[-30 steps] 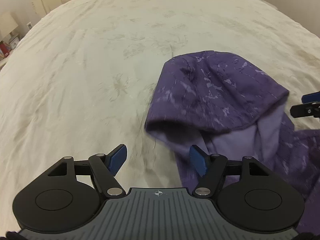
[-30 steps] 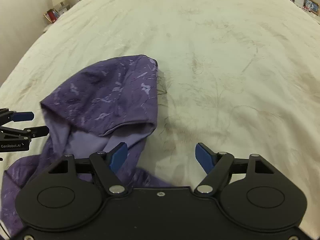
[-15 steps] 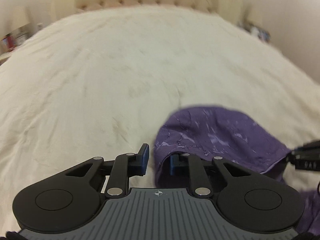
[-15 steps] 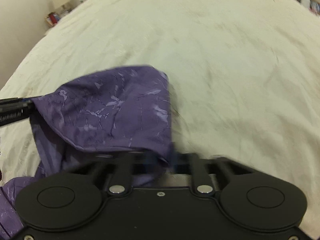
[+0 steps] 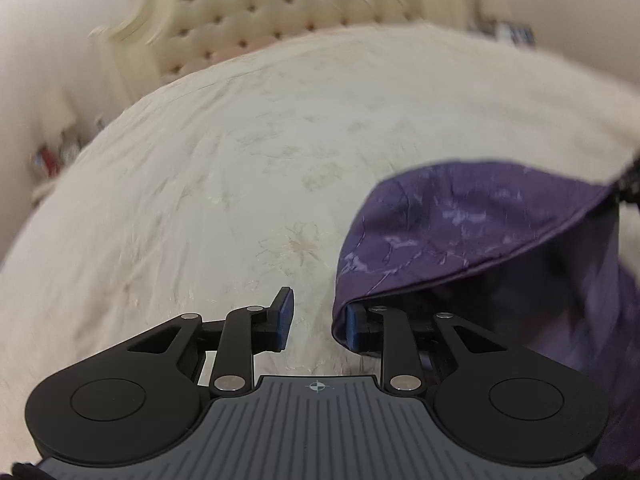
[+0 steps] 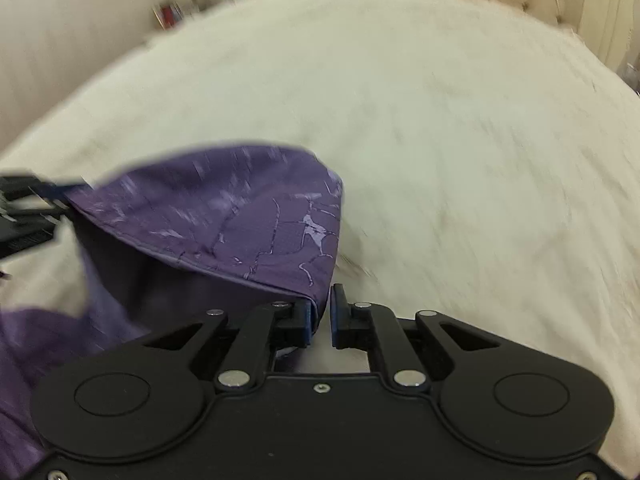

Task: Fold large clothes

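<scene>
A purple patterned hooded garment is lifted above the cream bedspread; it also shows in the right wrist view. My left gripper is part closed with a visible gap; the hood's edge drapes over its right finger only. My right gripper is nearly closed, with the hood's corner over its left finger and a narrow gap showing. The hood is stretched between both grippers. The other gripper shows at the edge of each view.
A tufted cream headboard stands at the far end of the bed. Cluttered nightstands sit at both sides. The bedspread stretches wide ahead of both grippers.
Both grippers closed from wide open onto the hood's edge and lifted it off the bed. The views tilted up toward the headboard.
</scene>
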Demonstrator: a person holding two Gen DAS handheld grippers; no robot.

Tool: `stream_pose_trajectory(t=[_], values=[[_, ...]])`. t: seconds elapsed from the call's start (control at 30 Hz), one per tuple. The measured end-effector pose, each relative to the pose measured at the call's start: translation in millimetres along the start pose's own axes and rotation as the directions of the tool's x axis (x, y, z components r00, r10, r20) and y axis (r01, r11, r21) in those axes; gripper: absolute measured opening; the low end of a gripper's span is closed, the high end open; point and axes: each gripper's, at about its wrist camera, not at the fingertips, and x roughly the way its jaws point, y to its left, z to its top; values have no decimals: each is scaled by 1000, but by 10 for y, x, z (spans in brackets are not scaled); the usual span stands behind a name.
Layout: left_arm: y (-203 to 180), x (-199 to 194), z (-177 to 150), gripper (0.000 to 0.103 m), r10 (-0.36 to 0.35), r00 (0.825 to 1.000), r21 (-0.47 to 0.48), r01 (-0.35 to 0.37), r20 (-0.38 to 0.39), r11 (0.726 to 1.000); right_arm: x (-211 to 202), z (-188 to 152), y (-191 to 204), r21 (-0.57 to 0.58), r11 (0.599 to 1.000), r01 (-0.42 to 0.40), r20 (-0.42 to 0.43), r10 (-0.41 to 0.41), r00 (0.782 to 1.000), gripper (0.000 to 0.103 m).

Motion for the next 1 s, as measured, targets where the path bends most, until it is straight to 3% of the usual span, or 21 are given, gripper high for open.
stream_pose_trajectory(t=[0.03, 0.07, 0.17, 0.27, 0.37, 0.43, 0.5, 0.6, 0.7, 0.83, 0.87, 1.0], values=[[-55, 58, -15, 27, 19, 1000, 40, -18, -25, 999, 74, -32, -11, -24, 1000, 9, -17, -9, 1000, 13], [-87, 136, -41, 28, 27, 998, 79, -23, -56, 997, 138, -53, -21, -30, 999, 16, -37, -17, 999, 20], [-165, 412, -199, 31, -12, 972, 176, 55, -235, 983, 322, -148, -117, 25, 999, 20, -113, -17, 993, 41], [-202, 362, -229, 32, -27, 974, 266, 88, -225, 960, 356, -214, -174, 46, 999, 16, -127, -10, 992, 49], [-122, 229, -150, 33, -102, 967, 286, 169, -234, 943, 308, -155, -208, 61, 998, 6, -122, 1, 993, 57], [19, 105, -109, 42, -192, 949, 241, 253, -249, 937, 216, -77, -219, 77, 996, -53, -106, 61, 992, 59], [173, -14, -118, 56, -267, 927, 187, 320, -263, 929, 80, -104, -273, 80, 992, -97, -92, 104, 990, 74], [383, -174, -139, 56, -319, 910, 111, 357, -265, 927, -126, -137, -344, 73, 987, -145, -80, 151, 985, 74], [602, -254, -21, 56, -381, 903, -58, 377, -197, 924, -263, -120, -428, 105, 977, -187, -34, 191, 981, 74], [681, -105, 221, 56, -448, 890, -279, 411, -83, 868, -188, 53, -518, 206, 958, -201, 30, 199, 980, 72], [645, -21, 284, 56, -454, 889, -302, 415, -68, 858, -152, 88, -537, 224, 954, -199, 37, 196, 980, 71], [413, 354, 474, 56, -449, 891, -296, 413, -62, 861, 152, 271, -503, 270, 941, -202, 48, 196, 979, 71]])
